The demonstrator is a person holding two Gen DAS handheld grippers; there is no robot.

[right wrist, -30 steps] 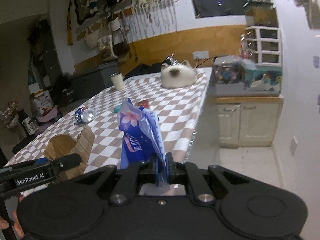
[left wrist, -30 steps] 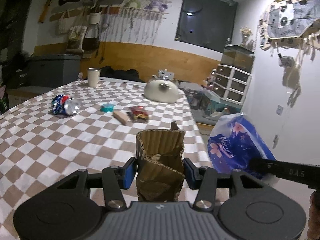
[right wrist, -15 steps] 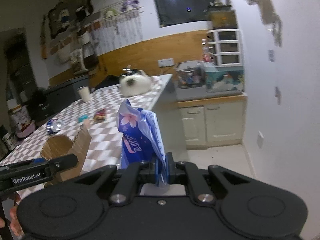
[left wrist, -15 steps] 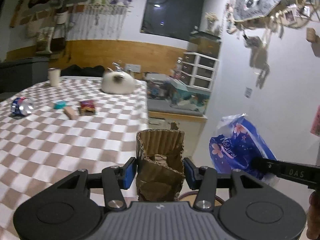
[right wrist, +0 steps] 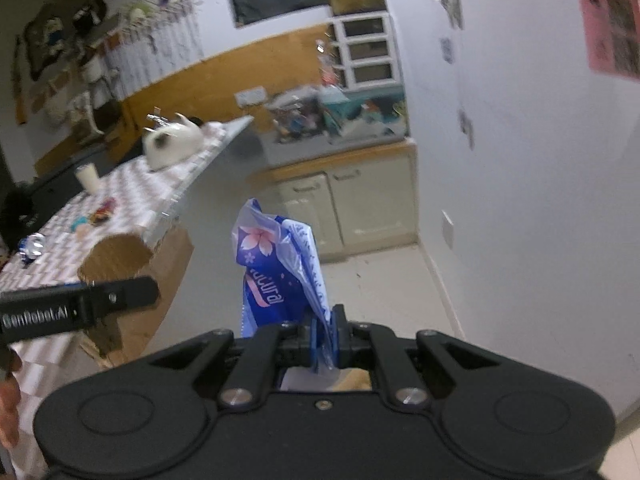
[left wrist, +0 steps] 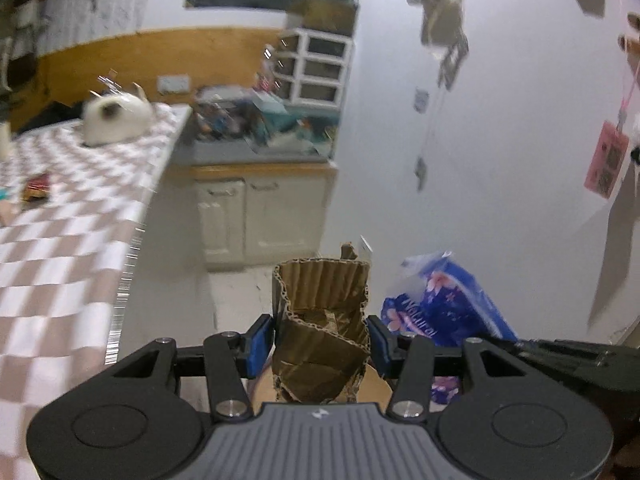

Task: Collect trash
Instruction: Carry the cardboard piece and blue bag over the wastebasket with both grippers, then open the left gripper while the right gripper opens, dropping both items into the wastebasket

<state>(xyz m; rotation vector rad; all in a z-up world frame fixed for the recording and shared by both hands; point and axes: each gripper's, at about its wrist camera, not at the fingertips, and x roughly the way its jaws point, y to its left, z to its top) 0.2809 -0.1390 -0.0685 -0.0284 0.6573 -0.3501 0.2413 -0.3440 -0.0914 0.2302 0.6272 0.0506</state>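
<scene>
Left tool (left wrist: 320, 340): clamped half-wide on crumpled cardboard (left wrist: 320, 320), held off the surface; crushable, may slip loose.
Right tool (right wrist: 324, 336): pinched nearly closed on blue plastic wrapper (right wrist: 276, 276); thin film, could tear or slide out.
Checkered surface (left wrist: 60, 248): snack packet (left wrist: 36, 188) uncollected; resting cat (left wrist: 116, 120) nearby, may be startled.

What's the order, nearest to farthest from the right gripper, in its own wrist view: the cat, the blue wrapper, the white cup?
1. Blue wrapper, pinched in the right gripper.
2. White cup, far left on the table.
3. Cat, at the table's far end.
</scene>
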